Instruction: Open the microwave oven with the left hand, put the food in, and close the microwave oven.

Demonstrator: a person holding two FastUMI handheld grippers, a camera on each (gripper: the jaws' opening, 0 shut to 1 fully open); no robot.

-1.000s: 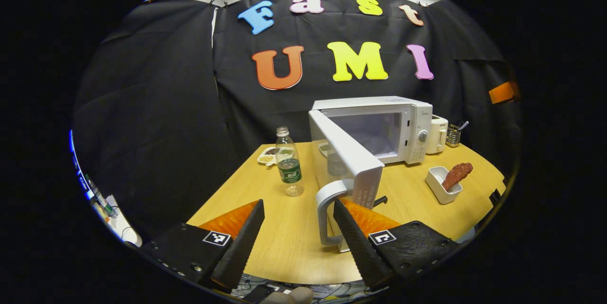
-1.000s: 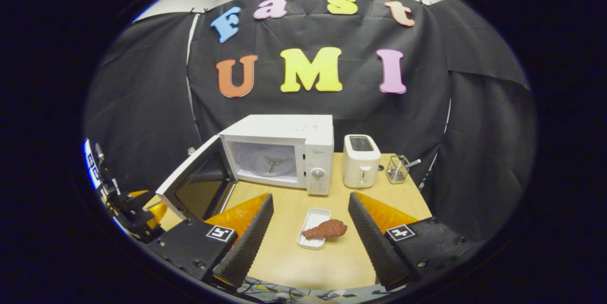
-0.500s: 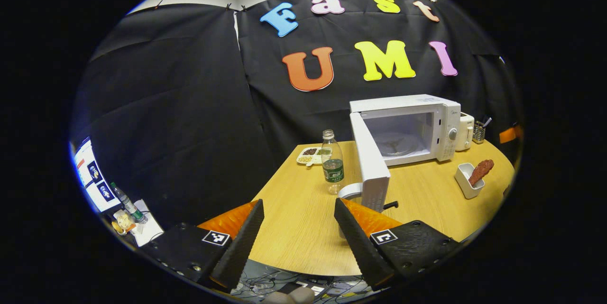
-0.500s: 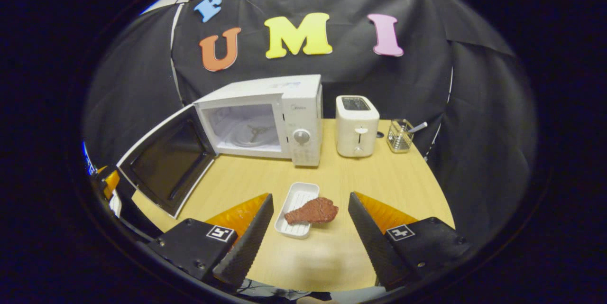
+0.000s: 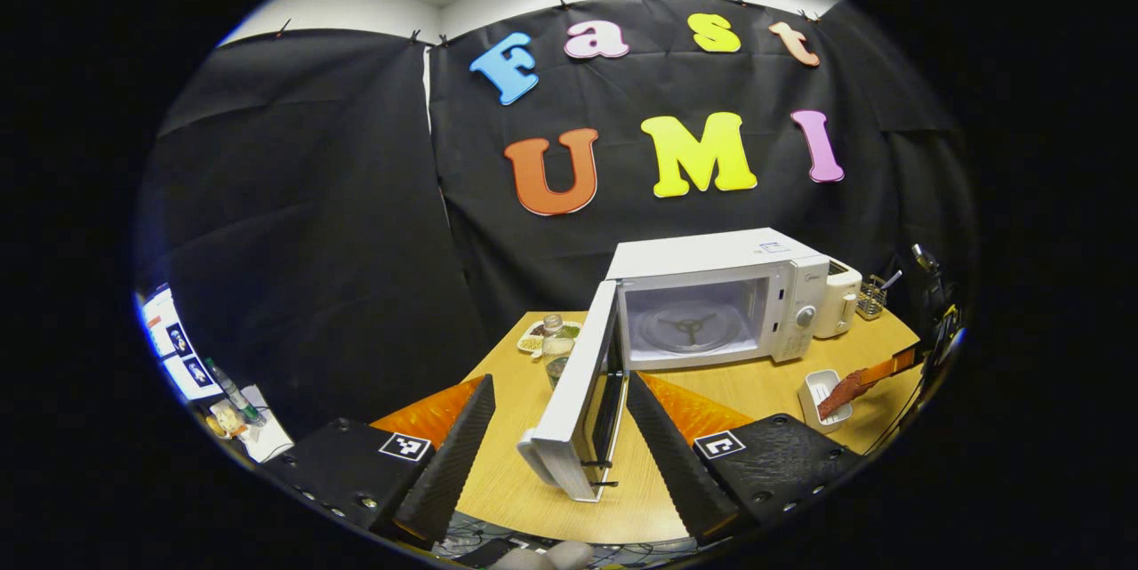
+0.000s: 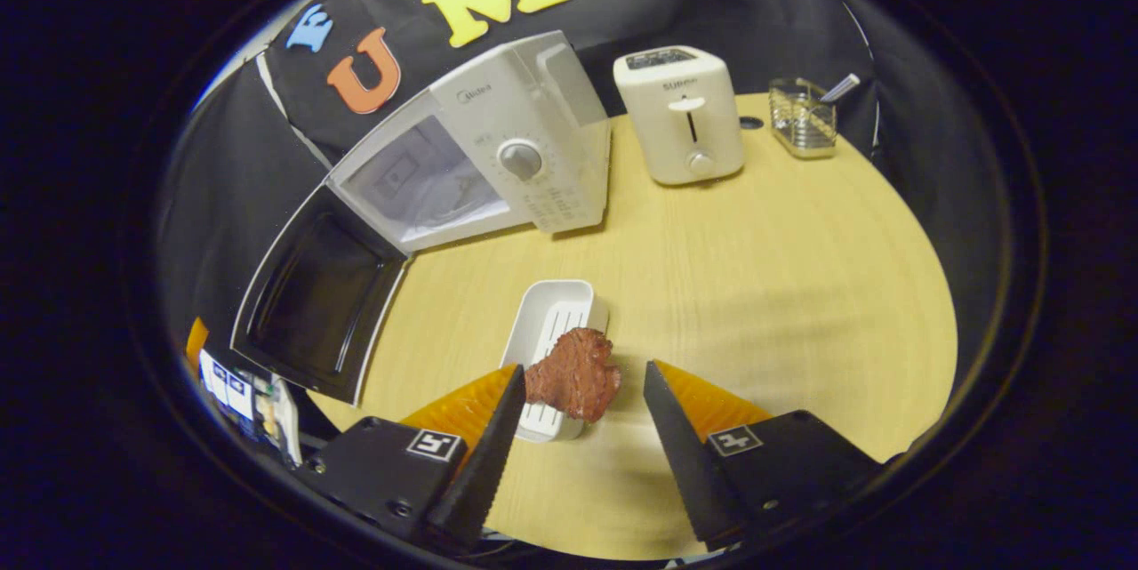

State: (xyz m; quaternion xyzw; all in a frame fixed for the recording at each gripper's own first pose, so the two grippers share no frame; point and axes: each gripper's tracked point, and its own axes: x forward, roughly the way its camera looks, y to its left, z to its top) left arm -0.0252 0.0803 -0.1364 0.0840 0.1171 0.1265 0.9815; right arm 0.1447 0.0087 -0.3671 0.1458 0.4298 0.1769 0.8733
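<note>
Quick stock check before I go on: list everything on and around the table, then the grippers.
table: 1, light wood.
microwave: 1, white, back of table, door swung wide open.
meat: 1, reddish-brown, resting on the tray's near end.
tray: 1, white, in front of the microwave.
toaster: 1, cream, right of the microwave.
wire basket: 1, metal, right of the toaster.
water bottle: 1, clear, left of the door.
snack plate: 1, white, behind the bottle.
left gripper: black fingers apart, near the door's edge.
right gripper: black fingers apart, either side of the meat.
</note>
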